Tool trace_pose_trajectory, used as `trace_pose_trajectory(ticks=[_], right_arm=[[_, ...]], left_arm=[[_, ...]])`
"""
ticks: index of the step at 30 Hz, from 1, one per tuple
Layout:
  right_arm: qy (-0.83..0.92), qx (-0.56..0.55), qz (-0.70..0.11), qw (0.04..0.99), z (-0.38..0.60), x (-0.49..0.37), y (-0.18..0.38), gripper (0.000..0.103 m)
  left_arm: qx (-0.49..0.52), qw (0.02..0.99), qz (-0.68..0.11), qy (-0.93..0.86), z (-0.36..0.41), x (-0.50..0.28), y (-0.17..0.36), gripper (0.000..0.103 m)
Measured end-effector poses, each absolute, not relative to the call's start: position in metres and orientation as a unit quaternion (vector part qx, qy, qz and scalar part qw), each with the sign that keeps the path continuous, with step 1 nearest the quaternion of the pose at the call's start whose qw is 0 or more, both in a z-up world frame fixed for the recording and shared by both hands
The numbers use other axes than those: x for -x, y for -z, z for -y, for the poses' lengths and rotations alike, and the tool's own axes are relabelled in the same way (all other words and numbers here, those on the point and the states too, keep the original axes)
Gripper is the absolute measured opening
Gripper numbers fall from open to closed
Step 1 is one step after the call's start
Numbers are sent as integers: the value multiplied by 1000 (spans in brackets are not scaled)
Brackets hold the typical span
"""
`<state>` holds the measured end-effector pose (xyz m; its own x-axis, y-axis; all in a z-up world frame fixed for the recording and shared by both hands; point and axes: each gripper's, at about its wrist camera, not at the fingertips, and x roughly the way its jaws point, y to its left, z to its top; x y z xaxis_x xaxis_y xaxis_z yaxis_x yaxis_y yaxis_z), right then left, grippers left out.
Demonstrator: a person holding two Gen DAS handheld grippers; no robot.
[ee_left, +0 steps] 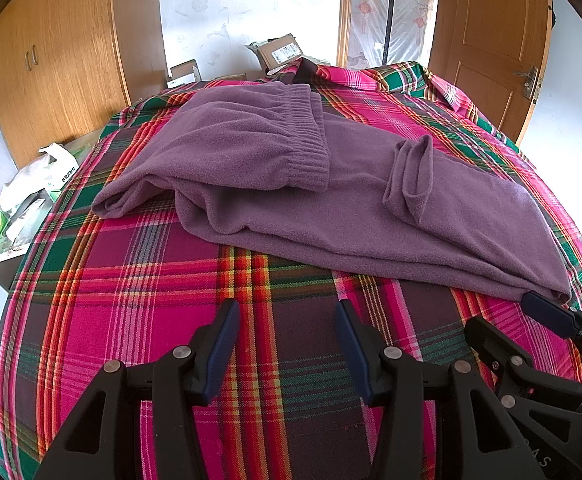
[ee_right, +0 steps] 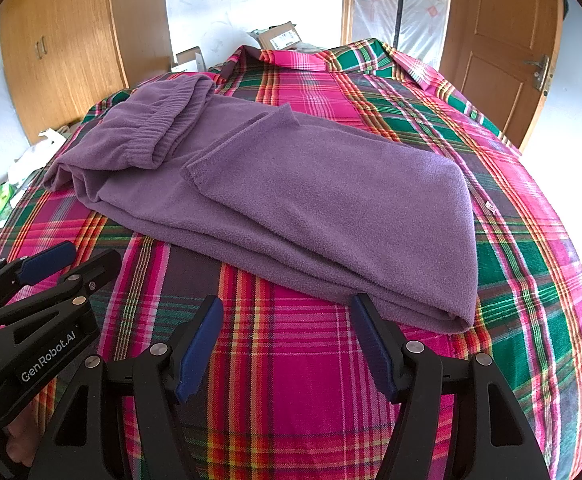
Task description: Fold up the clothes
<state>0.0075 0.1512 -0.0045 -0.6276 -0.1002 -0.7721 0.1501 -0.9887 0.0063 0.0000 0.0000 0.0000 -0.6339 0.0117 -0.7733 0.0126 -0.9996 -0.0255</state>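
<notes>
The bed [ee_left: 103, 292] under its plaid sheet carries the purple fleece trousers [ee_right: 291, 208], lying at my twelve o'clock. They are partly folded: the waistband [ee_left: 291, 132] is turned over at eleven o'clock and a leg doubled back at one, so I judge the bundle needs another fold. My left gripper [ee_left: 287, 312] and right gripper [ee_right: 287, 312] are both spread and hold nothing.

Trousers [ee_left: 291, 184] lie across the bed [ee_left: 139, 300], waistband [ee_left: 303, 128] at far left, legs folded back at right. My left gripper [ee_left: 287, 344] and right gripper [ee_right: 287, 344] hover side by side over bare sheet, just before the trousers' near edge. Wardrobe [ee_left: 59, 64] behind left, door [ee_left: 495, 40] behind right.
</notes>
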Motion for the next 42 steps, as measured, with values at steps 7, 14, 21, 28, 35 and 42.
trace_pose_trajectory(ticks=[7,14,21,28,35,42], right_arm=[[902,-426,-29,69,-152,-7,5,69],[902,-426,-29,70,-152,-7,5,69],[902,-426,-29,70,-151,-7,5,69],[901,-426,-29,71,-150,-4,5,69],[900,-427,-36,75,-151,-5,5,69],[896,-425,-65,108,-148,-1,4,67]], left_arm=[[-428,1,-14,904,-1,-1,0,50],[-428,1,-13,904,-2,-4,0,50],[-428,2,-14,904,0,0,1,50],[-429,1,-6,903,-4,-3,1,56],[-429,-1,-9,903,-4,-3,1,57],[-426,-41,-25,903,5,-4,-2,56]])
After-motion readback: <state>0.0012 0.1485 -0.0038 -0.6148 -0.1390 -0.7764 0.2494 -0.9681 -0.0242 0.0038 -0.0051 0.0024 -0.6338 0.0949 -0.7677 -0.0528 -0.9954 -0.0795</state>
